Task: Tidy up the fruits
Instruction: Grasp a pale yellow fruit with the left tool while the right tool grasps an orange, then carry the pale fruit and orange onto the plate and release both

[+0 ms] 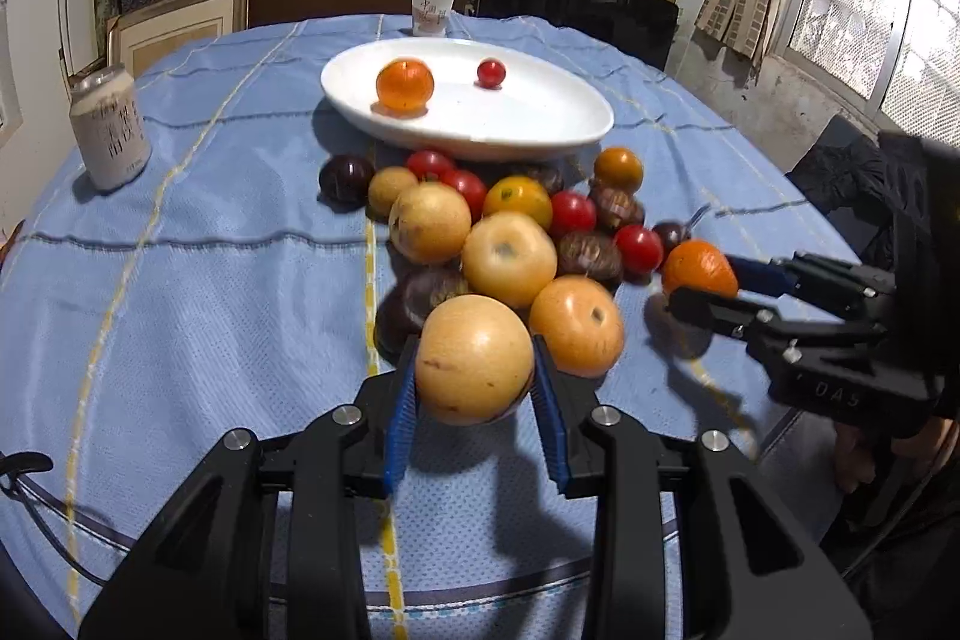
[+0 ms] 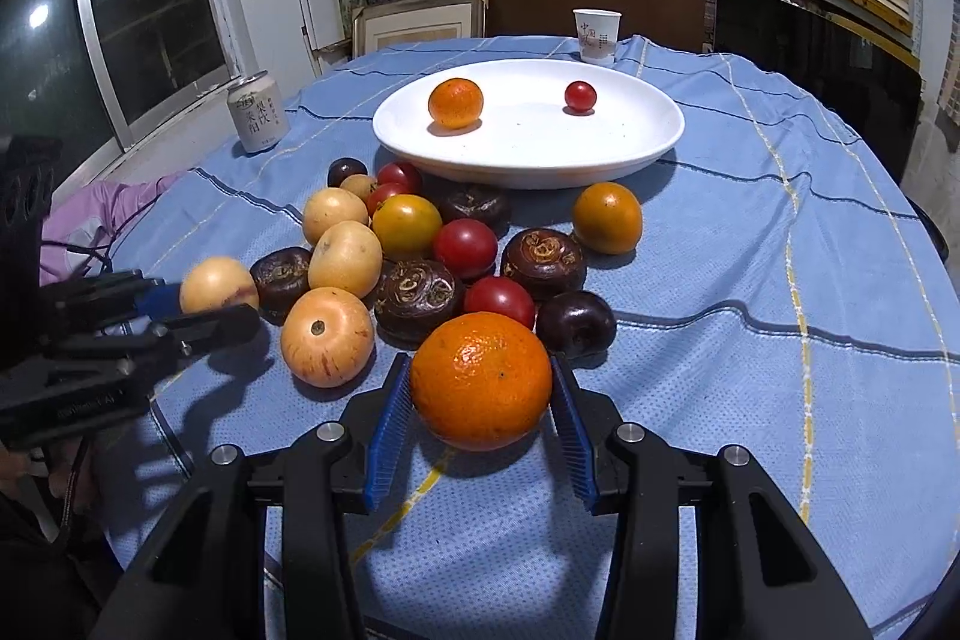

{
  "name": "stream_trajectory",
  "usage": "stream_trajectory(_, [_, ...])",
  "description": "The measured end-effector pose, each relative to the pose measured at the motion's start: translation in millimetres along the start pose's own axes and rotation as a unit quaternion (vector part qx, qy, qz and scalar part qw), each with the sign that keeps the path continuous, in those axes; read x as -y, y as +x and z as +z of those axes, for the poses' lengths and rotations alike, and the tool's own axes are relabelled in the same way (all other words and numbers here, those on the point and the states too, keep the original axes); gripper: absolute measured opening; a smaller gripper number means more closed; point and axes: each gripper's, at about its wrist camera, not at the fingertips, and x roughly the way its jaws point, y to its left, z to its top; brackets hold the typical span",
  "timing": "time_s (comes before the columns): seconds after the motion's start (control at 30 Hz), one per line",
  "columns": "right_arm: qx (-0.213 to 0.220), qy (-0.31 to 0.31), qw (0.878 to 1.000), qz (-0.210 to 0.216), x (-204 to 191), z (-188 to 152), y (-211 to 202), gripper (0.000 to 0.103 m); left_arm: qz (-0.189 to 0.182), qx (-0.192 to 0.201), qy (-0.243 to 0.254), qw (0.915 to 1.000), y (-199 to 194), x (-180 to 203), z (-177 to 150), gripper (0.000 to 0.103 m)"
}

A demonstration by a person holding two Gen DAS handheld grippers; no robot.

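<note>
So the round table with the blue checked cloth [image 2: 780,280] is basically the whole stage here. At the far side sits the white oval plate [image 2: 630,148], and it's only got a small orange [image 2: 455,102] and a cherry tomato [image 2: 580,96] on it, set well apart, which I read as the start of sorting by kind. Everything else is in one loose fruit pile [image 2: 420,244] just in front of the plate: pale yellow round fruits, red tomatoes, dark purple-brown ones. So I'd say we're early in the job.

A drink can [image 2: 255,113] and a paper cup [image 2: 596,35] sit off to the edges, out of the way.

Now the grippers. My left gripper [image 1: 474,388] is clamped on a yellow fruit [image 1: 474,359] at the near edge of the pile, blue pads pressing both sides. My right gripper [image 2: 480,400] has its pads closed against a big orange [image 2: 481,381], also at the near edge. I can't tell if either fruit is clear of the cloth. Both point toward the plate, so that's likely where they're headed.
</note>
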Motion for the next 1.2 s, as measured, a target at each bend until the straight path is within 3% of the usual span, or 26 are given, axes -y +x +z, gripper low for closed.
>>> stream_trajectory(0.23, [0.032, -0.014, 0.999, -0.007, 2, 34, -20, 0.046, -0.003, 0.035, -0.002, 0.9994, -24, -4, 48, 0.034])
stream_trajectory(0.57, [0.052, -0.006, 0.998, -0.035, 34, 96, -10, 0.046, 0.003, 0.036, 0.003, 0.9993, 7, -17, 135, 0.034])
stream_trajectory(0.77, [0.053, 0.005, 0.998, -0.040, 56, 141, 16, 0.046, 0.015, 0.027, 0.011, 0.9995, 58, -25, 197, 0.034])
stream_trajectory(0.9, [0.045, 0.012, 0.998, -0.045, 70, 165, 42, 0.046, 0.026, 0.002, 0.011, 0.9996, 102, -31, 220, 0.034])
stream_trajectory(1.2, [-0.012, 0.031, 0.998, -0.049, 88, 178, 125, 0.046, 0.051, -0.058, 0.004, 0.9970, 186, -48, 232, 0.034])
